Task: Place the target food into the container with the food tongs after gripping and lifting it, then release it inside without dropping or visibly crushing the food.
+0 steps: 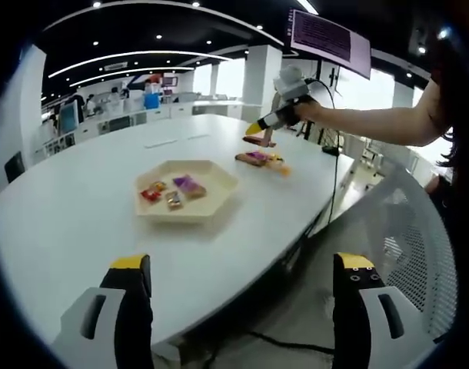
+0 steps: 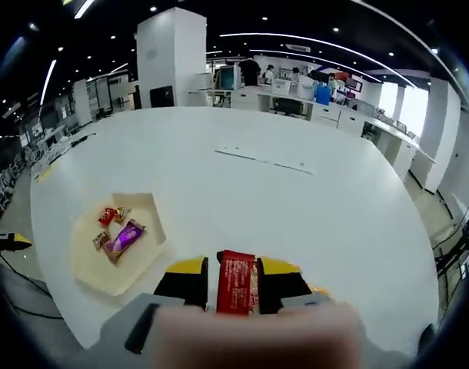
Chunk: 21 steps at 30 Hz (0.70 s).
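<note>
A wide white oval tabletop (image 2: 296, 207) is filling most of the right gripper view, sitting in a large open office. On it, a pale hexagonal tray (image 1: 211, 201) is serving as the container, and it is already holding a few wrapped sweets, among them a purple-wrapped sweet (image 1: 187, 184) and a red one (image 1: 151, 194), lying close together near its middle. Well apart from the tray, further along the tabletop, a small pile of loose wrapped snacks (image 1: 259, 157) is waiting as the supply. The right gripper (image 1: 259, 127) is being held out over that pile on a person's outstretched arm (image 1: 373, 123). In the right gripper view its yellow-tipped jaws are pinching a red-wrapped snack bar (image 2: 236, 281) upright between them; the wrapper is looking undented, though the blurred foreground makes this hard to judge. The bar is probably being held high so it can travel to the tray. The left gripper (image 1: 242, 265) is hanging back at the tabletop's near edge, its jaws spread wide and holding nothing.
</note>
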Tool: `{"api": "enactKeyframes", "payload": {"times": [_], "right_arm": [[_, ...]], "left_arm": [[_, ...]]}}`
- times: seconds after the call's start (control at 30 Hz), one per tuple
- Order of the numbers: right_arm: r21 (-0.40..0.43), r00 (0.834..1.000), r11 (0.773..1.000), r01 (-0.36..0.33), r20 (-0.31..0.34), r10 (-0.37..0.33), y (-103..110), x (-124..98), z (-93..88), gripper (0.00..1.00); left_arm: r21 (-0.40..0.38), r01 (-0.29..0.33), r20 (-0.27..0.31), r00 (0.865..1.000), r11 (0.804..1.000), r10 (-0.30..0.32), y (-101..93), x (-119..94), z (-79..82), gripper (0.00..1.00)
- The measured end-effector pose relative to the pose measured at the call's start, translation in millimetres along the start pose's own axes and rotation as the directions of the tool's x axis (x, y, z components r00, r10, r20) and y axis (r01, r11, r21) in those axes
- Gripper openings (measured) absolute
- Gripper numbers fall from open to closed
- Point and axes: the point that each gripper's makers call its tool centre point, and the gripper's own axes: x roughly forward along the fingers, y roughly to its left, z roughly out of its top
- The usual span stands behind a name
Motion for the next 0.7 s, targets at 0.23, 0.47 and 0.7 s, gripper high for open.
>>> {"api": "enactKeyframes", "payload": {"times": [0.23, 0.47, 0.7], "right_arm": [[-0.013, 0.999, 1.000, 0.009, 0.036, -0.008, -1.0, -16.5, 23.4, 0.24], [0.001, 0.999, 1.000, 0.025, 0.043, -0.025, -9.5, -24.0, 26.9, 0.24], [-0.004, 0.999, 1.000, 0.014, 0.049, -0.014, 3.1, -22.2, 31.6, 0.24]], "left_arm": [[-0.011, -0.011, 0.031, 0.999, 1.000, 0.011, 3.7, -1.6, 5.9, 0.98], [-0.009, 0.003, 0.030, 1.000, 1.000, -0.003, 1.5, -1.2, 5.7, 0.97], [-0.009, 0.008, 0.032, 0.999, 1.000, -0.008, -0.4, -2.1, 5.5, 0.96]]}}
